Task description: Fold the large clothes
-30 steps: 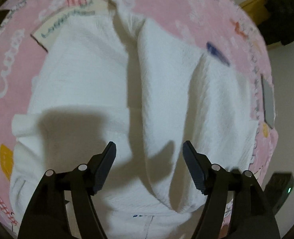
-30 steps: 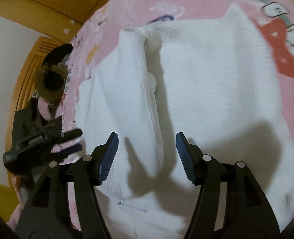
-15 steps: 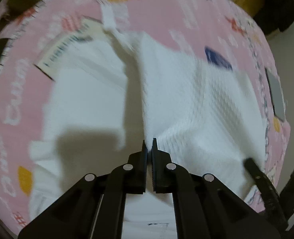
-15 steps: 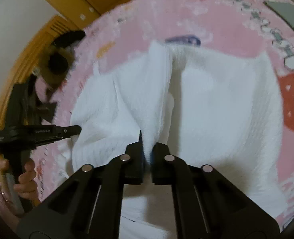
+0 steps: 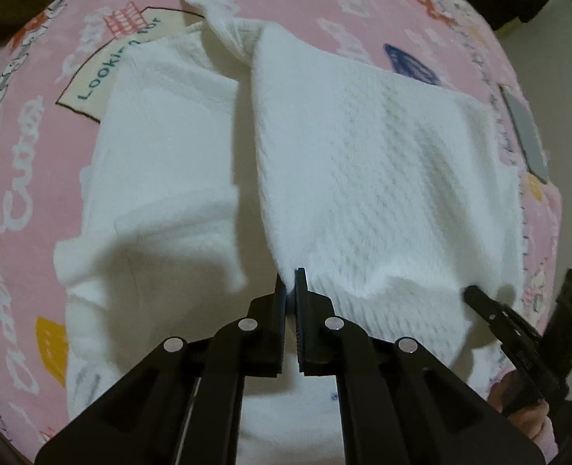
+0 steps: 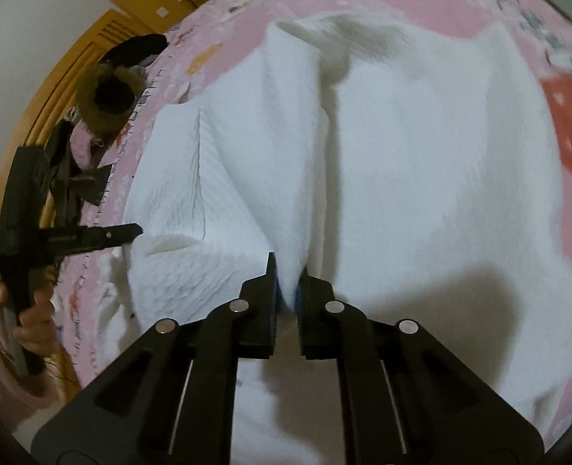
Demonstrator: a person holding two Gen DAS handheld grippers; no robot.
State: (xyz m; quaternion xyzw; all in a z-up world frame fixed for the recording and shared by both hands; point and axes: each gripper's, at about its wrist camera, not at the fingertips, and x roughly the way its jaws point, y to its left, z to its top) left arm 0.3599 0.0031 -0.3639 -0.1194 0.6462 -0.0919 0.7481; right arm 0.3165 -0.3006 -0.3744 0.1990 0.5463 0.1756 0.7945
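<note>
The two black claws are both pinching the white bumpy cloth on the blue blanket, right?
Almost. Both the left claw and the right claw are shut on folds of the white waffle-textured cloth, but the blanket under it is pink with cartoon prints, not blue. The left wrist view shows the pink most clearly.

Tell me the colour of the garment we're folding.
White, with a waffle-like texture; the garment shows best in the left wrist view.
</note>
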